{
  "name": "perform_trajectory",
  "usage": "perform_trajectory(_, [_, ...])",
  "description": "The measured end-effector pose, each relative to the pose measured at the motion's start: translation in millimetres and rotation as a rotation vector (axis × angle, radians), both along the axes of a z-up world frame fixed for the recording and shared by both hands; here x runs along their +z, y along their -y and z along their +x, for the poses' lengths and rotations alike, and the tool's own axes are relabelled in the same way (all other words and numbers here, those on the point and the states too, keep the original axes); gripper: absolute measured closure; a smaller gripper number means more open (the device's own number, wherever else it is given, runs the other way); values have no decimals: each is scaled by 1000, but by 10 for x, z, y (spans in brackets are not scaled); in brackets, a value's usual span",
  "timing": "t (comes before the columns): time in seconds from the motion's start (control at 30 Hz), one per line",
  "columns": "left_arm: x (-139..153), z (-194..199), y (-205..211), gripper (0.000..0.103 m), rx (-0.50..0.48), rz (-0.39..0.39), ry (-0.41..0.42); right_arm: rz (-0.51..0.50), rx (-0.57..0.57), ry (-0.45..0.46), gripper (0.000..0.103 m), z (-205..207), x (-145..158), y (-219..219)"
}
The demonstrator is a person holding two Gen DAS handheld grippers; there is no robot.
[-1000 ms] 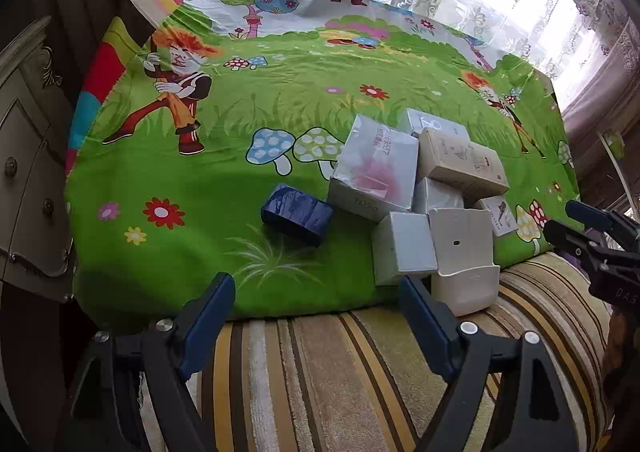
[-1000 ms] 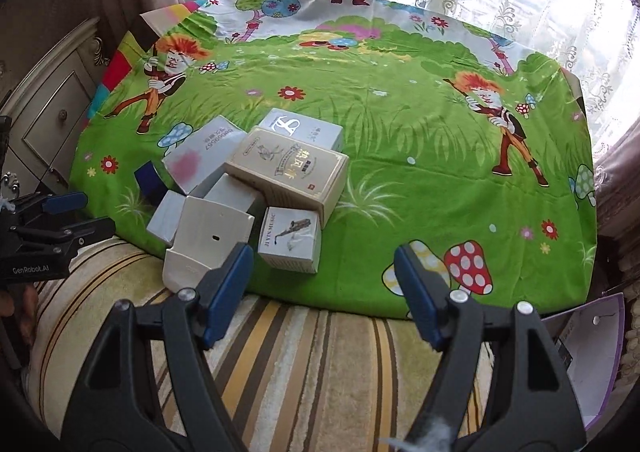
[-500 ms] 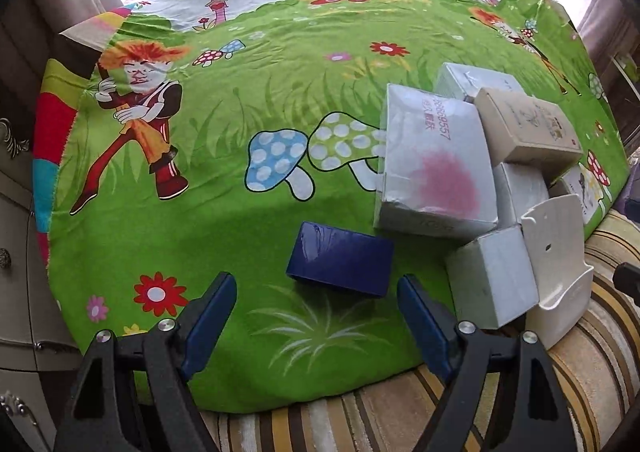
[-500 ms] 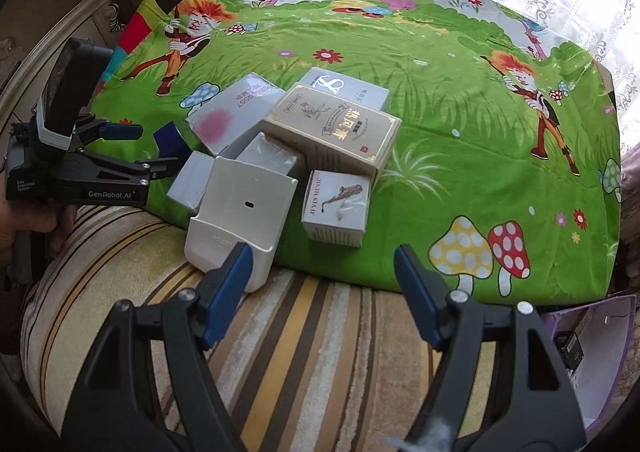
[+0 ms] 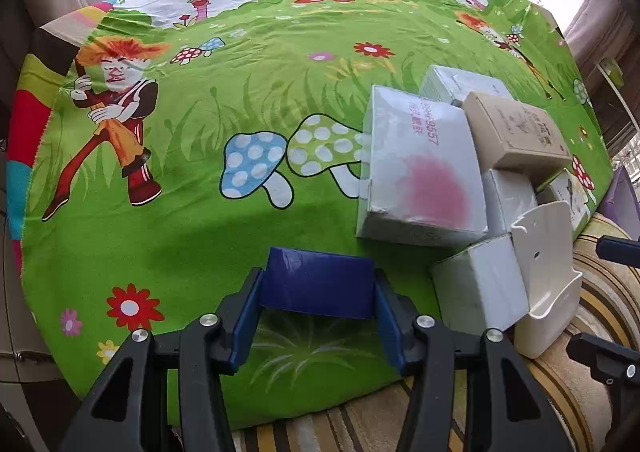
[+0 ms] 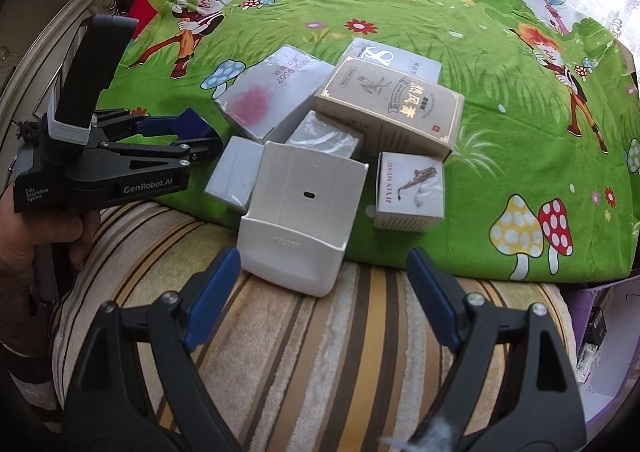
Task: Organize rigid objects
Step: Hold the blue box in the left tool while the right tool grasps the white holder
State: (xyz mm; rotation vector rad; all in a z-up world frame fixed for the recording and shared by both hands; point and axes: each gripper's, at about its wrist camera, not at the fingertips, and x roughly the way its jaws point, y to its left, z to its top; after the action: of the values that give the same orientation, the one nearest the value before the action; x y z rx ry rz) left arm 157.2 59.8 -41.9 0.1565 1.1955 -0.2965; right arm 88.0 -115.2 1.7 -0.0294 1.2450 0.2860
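Left gripper has just been closing, pads now on blue box at bottom centre of green cloth, while right gripper, just widening, gapes w/ nothing between, over striped cushion.

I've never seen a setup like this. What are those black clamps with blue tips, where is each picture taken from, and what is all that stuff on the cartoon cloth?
No robot here: a person holds a hand-held clamp in each hand, with a wide-angle camera looking along its two fingers. One picture comes from the left gripper, the other from the right gripper.

A green cartoon cloth covers the surface, beside a striped cushion. On them lies a heap of boxes, among them a white box with a pink blot, a beige box and a small music box, plus a white plastic holder.

The left gripper has just been closing, and its pads now press a dark blue box. The right one has just been opening and holds nothing.
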Motion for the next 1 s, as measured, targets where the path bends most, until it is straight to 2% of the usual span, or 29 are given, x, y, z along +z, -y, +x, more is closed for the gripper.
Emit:
perform_trajectory(0.2, [195, -266, -165, 50, 120, -17, 72, -21, -16, -25, 15, 32, -44, -156])
perform_trajectory(0.37, [362, -471, -288, 50, 174, -72, 113, -31, -34, -22, 14, 48, -34, -249])
perform_trajectory(0.6, [524, -676, -375, 50, 243, -113, 165, -40, -91, -65, 14, 156, -165, -296])
perform_trajectory(0.63, [551, -709, -387, 50, 253, -121, 173, -51, -95, -67, 16, 163, -183, -303])
perform_trajectory(0.67, [572, -735, -394, 50, 263, -130, 178, -58, -99, -69, 27, 167, -198, -297])
perform_trajectory(0.7, [593, -756, -403, 50, 272, -144, 182, -49, -102, -79, 34, 173, -214, -284])
perform_trajectory(0.87, [708, -895, -368, 50, 295, -182, 223, -12, -91, -80, 34, 112, -184, -205])
perform_trajectory(1.0, [777, -992, -349, 50, 312, -222, 238, 35, -70, -38, 34, -8, -42, -119])
